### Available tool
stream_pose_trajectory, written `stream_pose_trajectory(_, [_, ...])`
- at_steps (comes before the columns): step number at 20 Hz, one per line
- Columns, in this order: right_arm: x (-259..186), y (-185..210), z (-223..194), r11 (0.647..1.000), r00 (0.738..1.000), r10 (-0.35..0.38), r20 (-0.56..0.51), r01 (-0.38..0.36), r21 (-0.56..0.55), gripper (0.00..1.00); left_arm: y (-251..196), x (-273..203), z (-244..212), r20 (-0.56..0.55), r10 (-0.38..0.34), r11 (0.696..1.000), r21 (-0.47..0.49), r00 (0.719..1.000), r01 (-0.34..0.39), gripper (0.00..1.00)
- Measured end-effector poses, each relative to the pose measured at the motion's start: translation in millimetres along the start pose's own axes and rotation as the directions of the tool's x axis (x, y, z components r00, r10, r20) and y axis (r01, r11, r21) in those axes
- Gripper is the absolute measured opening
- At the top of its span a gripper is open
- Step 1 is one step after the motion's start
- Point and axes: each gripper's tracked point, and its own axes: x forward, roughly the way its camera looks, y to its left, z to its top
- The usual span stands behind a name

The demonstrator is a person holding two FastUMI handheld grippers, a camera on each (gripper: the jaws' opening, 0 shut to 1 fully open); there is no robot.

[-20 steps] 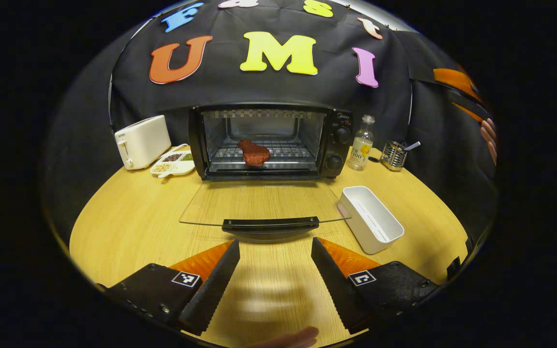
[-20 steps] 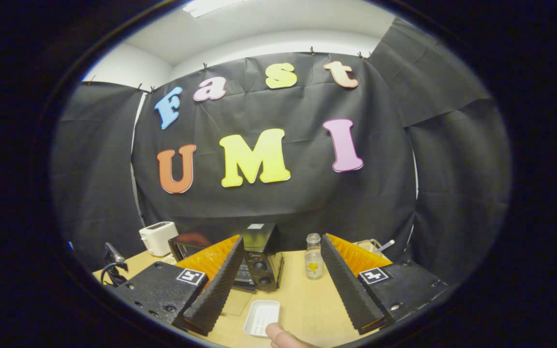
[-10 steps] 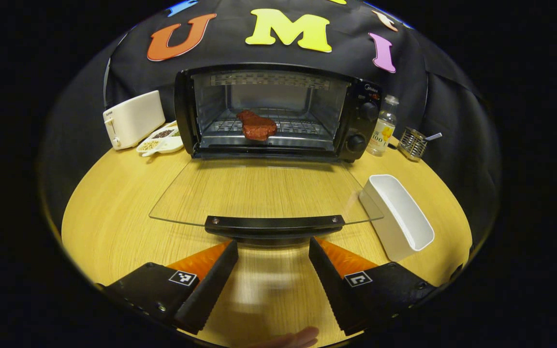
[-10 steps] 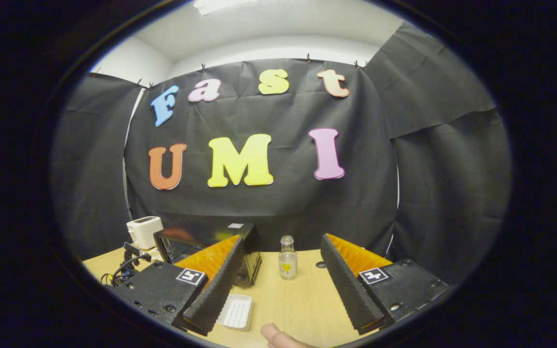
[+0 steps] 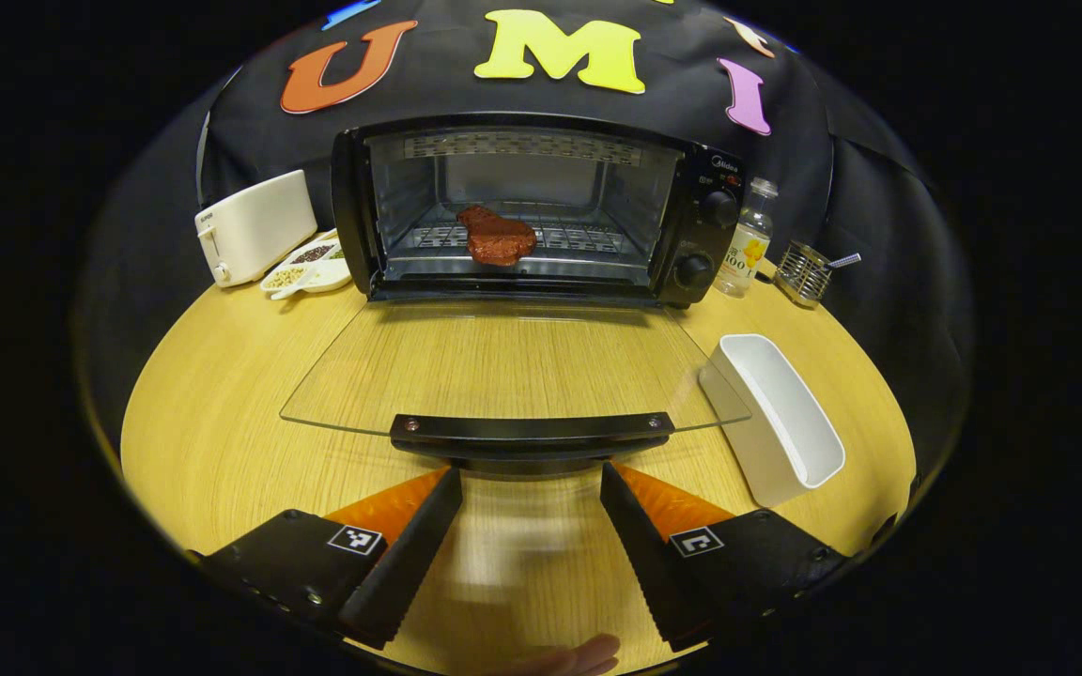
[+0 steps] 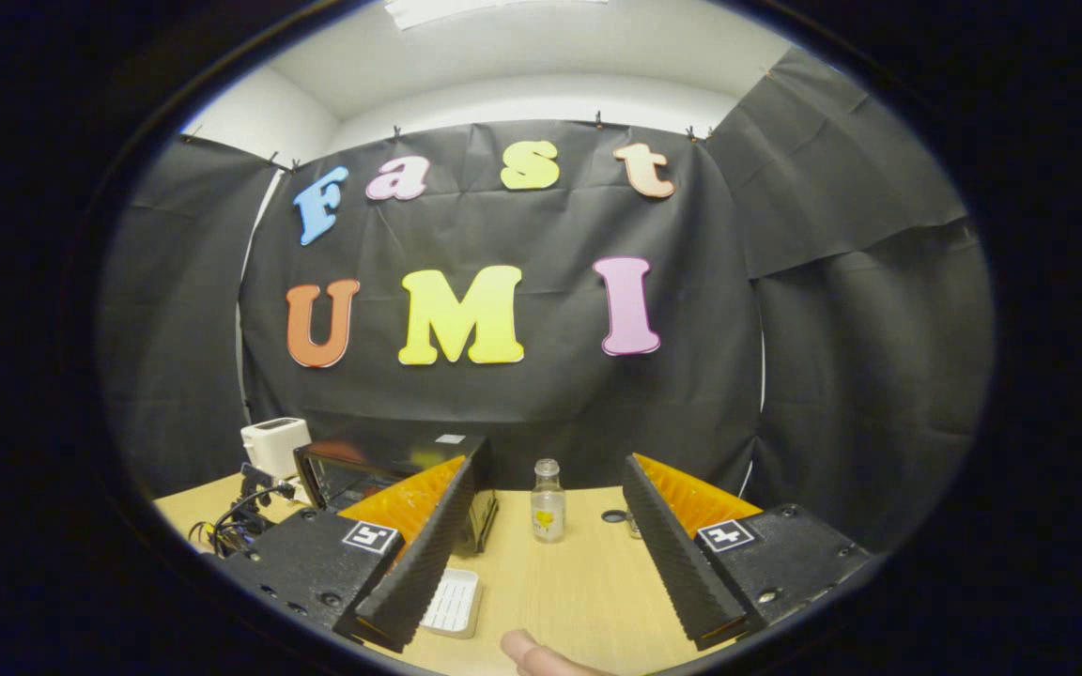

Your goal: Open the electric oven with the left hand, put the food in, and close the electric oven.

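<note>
Oven door (image 5: pixel 513 371) flat open, left gripper (image 5: pixel 530 483) fingers spread empty near handle (image 5: pixel 530 430), steak (image 5: pixel 499 239) inside

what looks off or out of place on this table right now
Nothing spilled or damaged. The oven stands with its glass door folded flat over the table, the food already on its rack. The white tray sits empty and angled beside the door.

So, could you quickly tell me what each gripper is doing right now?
Left gripper: open, empty, just short of the door handle.
Right gripper: open, empty.
</note>
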Motion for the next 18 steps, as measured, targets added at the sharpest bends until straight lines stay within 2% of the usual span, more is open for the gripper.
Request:
stream_pose_trajectory(9, [-9.3,-3.3,1.2,1.000,1.000,-0.018,-0.004,0.018,-0.021,1.00,-1.4,-21.7,43.2,0.076,-0.009,1.000,-0.018,0.997,0.010,0.95])
stream_pose_trajectory(13, [-15.5,-7.8,0.7,0.999,0.999,-0.034,-0.006,0.034,-0.019,1.00,-11.2,-24.2,71.9,0.122,-0.051,0.998,-0.035,0.991,0.056,0.95])
stream_pose_trajectory(14, [-17.3,-8.2,0.5,0.999,0.999,-0.036,-0.008,0.036,-0.021,1.00,-8.4,-21.8,77.0,0.117,-0.039,0.999,-0.029,0.992,0.043,0.95])
stream_pose_trajectory(15, [-20.1,-9.6,1.1,0.999,0.999,-0.041,-0.008,0.041,-0.024,0.96,-3.7,-19.6,83.0,0.121,-0.017,1.000,-0.016,0.992,0.019,0.95])
stream_pose_trajectory(16, [-23.5,-10.2,2.9,0.999,0.999,-0.045,-0.004,0.045,-0.025,1.00,-1.5,-13.8,90.6,0.128,-0.008,1.000,-0.002,0.992,0.008,0.95])
stream_pose_trajectory(18, [-31.0,-10.4,7.9,0.998,0.999,-0.049,0.009,0.049,-0.034,0.96,-0.4,-6.5,102.6,0.131,-0.006,1.000,0.001,0.991,0.006,0.94])
